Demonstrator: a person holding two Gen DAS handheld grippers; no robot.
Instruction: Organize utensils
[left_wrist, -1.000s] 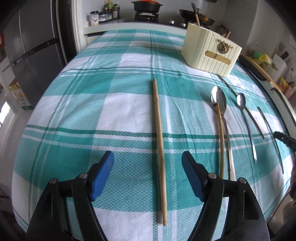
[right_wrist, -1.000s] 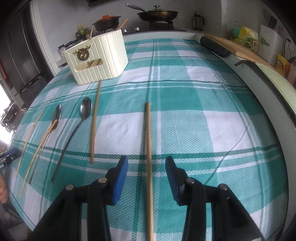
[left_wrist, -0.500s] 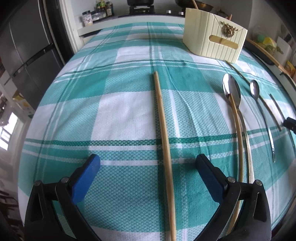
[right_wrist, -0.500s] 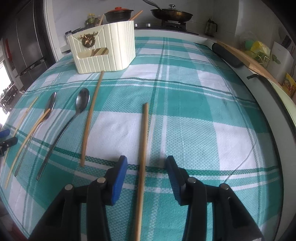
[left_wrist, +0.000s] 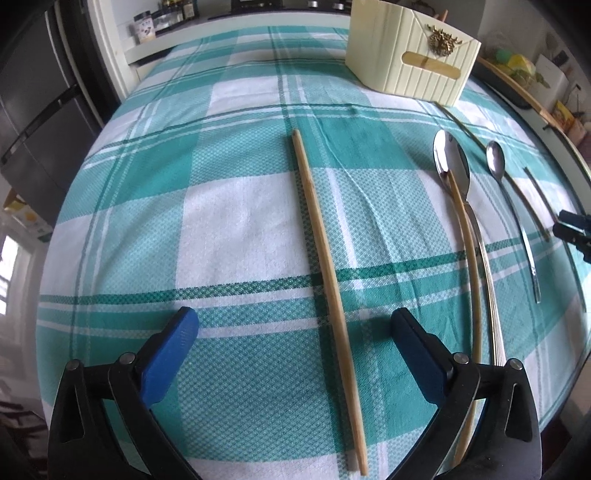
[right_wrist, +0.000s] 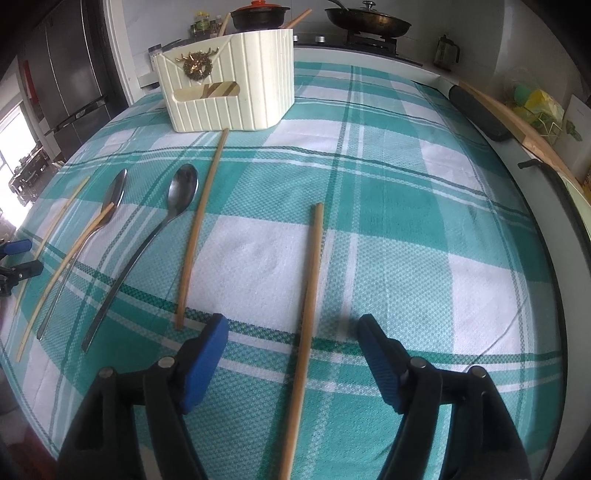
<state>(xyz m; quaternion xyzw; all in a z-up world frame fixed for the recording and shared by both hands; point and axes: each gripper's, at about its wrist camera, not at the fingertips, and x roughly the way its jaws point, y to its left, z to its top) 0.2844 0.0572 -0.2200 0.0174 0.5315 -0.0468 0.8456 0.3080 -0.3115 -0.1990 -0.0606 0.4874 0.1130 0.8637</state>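
— Four wooden chopsticks and two steel spoons are seen laid out on a teal-and-white checked tablecloth (left_wrist: 229, 206), pictured from both wrist cameras. How are the grippers set?

— The left gripper (left_wrist: 295, 328) is held spread as wide as it goes above the cloth, nothing pressed by its blue pads. A chopstick (left_wrist: 325, 280) is framed between the jaws, lying flat and untouched.

— And the right gripper (right_wrist: 293, 338)?

— Its jaws are caught opening. A second chopstick (right_wrist: 308, 306) is seen between them, flat on the cloth, clear of both pads.

— Where is the rest of the cutlery placed?

— In the right wrist view, a third chopstick (right_wrist: 201, 229) is shown to the left of that one, its far end just short of the cream ribbed utensil holder (right_wrist: 236, 85). Further left, a long spoon (right_wrist: 147, 243) is laid, then another spoon (right_wrist: 88, 243) with a thin chopstick (right_wrist: 62, 273) resting across its bowl.

— And the holder itself?

— It is stood upright at the far side of the table, a gold ornament fixed to its front, with wooden sticks already seen rising from it. Behind it, a stove with a black pot and a lidded pan (right_wrist: 367, 16) is pictured.
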